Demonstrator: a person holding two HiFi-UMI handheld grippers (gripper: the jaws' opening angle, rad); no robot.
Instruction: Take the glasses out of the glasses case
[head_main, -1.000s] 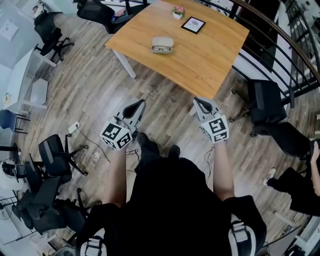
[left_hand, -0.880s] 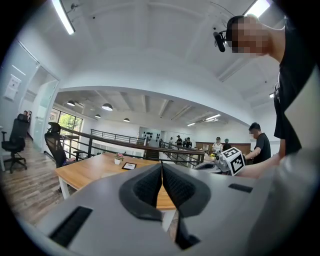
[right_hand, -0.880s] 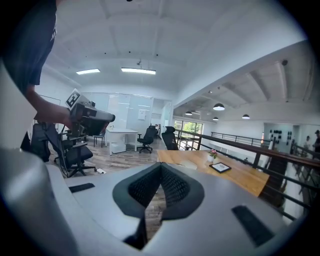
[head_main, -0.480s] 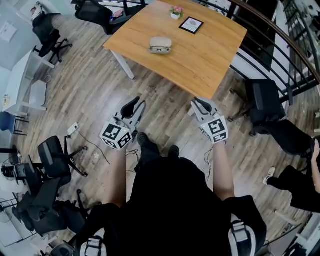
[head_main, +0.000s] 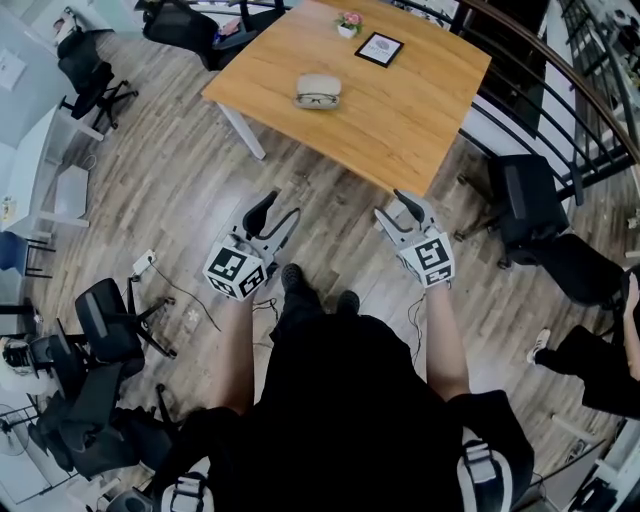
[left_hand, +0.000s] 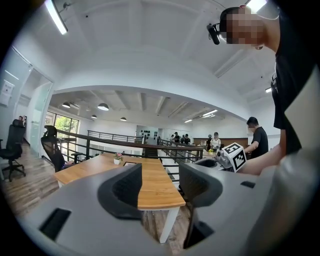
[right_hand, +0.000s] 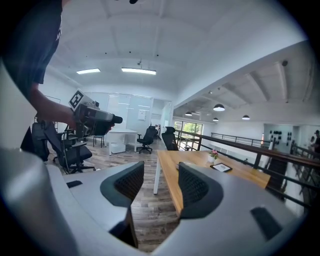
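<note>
While the person is standing well back from the table (head_main: 400, 110), no part of the task is being shown as started. The glasses case (head_main: 319, 86) is lying on the tabletop, well apart from both grippers. A dark frame, judged to be the glasses (head_main: 319, 99), is being seen at the case's near edge; whether it is lying inside an open case or against it is not being resolved at this size. The left gripper (head_main: 277, 212) and right gripper (head_main: 395, 208) are being held over the floor, short of the table's near corner. Their jaws have just been opening and are standing wide, with nothing between them. Being left to do: the approach, steadying the case, lifting out the glasses. A small flower pot (head_main: 348, 24) and a framed card (head_main: 379, 48) are being noted beyond the case.
</note>
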